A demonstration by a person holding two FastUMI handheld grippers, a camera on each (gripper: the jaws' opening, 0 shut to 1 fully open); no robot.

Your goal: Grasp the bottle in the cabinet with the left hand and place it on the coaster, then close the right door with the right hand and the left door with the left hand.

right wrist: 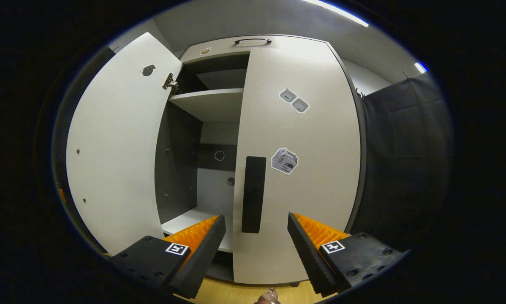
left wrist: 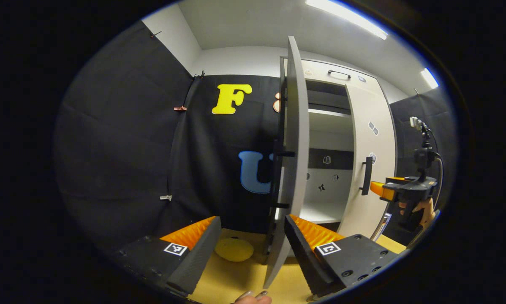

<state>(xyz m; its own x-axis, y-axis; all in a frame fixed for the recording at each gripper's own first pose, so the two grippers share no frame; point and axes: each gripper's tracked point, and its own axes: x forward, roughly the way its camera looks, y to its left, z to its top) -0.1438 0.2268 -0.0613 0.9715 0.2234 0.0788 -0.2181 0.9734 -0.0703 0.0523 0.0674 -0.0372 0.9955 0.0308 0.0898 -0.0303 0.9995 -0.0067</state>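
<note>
Both jaws gape, gripping nothing: left gripper (left wrist: 251, 236) straddles the left door (left wrist: 293, 169) edge; right gripper (right wrist: 256, 236) faces the shut right door (right wrist: 299, 169). Cabinet shelves (right wrist: 208, 103) look bare.

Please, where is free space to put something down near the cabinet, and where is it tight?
Free: the wooden tabletop around the yellow coaster, and the bare lower shelf between the doors. Tight: the left door stands edge-on between the left gripper fingers.

Right claw (right wrist: 256, 245) gapes before right door's handle (right wrist: 253, 194); left door (right wrist: 118, 143) ajar.
</note>
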